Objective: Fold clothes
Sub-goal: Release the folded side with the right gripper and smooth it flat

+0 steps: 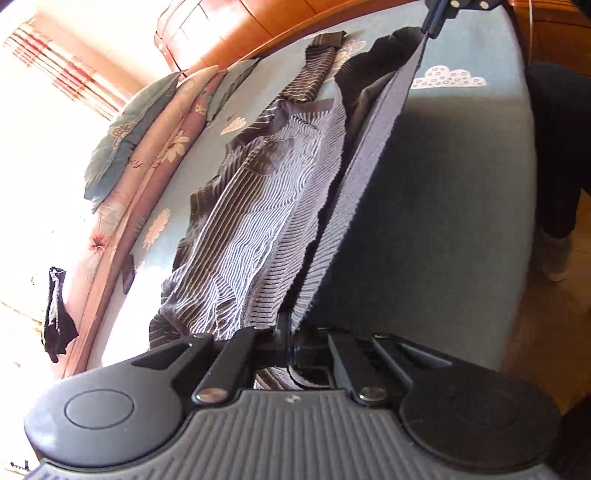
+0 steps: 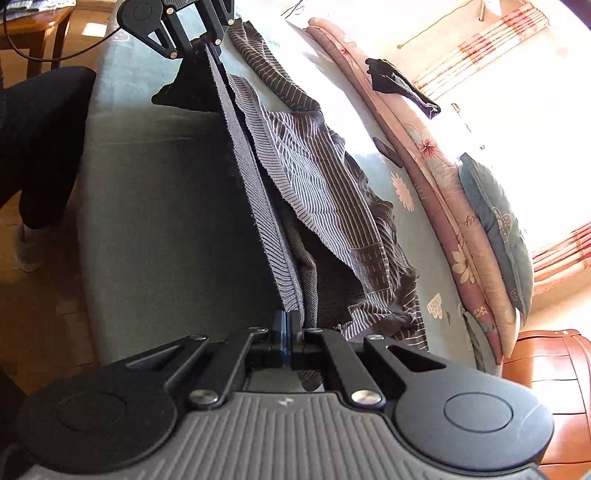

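Note:
A dark knitted sweater with thin pale stripes hangs over the blue-green bed. Its ribbed edge is pulled taut between my two grippers. In the left wrist view my left gripper is shut on one end of that edge. My right gripper pinches the far end at the top of this view. In the right wrist view my right gripper is shut on the sweater, and my left gripper holds the far end. The rest of the sweater droops in folds onto the bed.
Folded quilts and a cushion line the bed's window side, with a black garment draped there. A small dark flat object lies on the bed. A person's dark trouser leg stands at the bed's open side. Wooden furniture stands at the bed's end.

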`<state>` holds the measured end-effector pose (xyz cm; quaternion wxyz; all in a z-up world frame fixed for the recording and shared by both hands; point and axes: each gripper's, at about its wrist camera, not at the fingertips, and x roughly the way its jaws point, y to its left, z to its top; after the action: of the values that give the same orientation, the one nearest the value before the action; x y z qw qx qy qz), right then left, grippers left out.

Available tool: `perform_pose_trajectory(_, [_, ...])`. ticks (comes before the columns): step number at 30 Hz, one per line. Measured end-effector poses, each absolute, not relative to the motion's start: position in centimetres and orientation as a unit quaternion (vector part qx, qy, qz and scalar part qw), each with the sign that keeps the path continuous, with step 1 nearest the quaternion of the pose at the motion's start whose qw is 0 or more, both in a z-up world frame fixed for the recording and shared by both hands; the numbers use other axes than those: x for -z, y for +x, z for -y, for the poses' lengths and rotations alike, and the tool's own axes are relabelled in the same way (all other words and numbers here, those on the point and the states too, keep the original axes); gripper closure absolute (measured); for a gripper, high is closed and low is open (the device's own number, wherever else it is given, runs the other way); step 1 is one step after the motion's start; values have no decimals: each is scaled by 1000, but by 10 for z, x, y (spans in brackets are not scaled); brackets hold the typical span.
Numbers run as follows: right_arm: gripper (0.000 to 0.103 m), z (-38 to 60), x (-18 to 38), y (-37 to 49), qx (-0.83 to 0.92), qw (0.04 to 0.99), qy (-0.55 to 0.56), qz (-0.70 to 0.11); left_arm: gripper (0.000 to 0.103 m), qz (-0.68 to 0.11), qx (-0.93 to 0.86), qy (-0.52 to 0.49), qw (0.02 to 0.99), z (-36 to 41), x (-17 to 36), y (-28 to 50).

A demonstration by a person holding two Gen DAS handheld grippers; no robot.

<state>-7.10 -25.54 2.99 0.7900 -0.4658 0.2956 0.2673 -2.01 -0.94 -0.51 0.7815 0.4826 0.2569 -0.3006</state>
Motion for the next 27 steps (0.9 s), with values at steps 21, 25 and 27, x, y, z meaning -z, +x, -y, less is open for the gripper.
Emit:
perform_pose_trajectory(21, [91, 252, 27, -64, -275, 755, -393, -447, 93, -341, 369, 519, 692, 5, 71, -54])
perform_pose_trajectory(25, [75, 253, 20, -37, -229, 798, -296, -472, 93, -335, 385, 418, 752, 15, 50, -44])
perform_pose_trajectory(27, [49, 248, 26, -25, -201, 815, -261, -477, 84, -323, 400, 397, 760, 27, 52, -42])
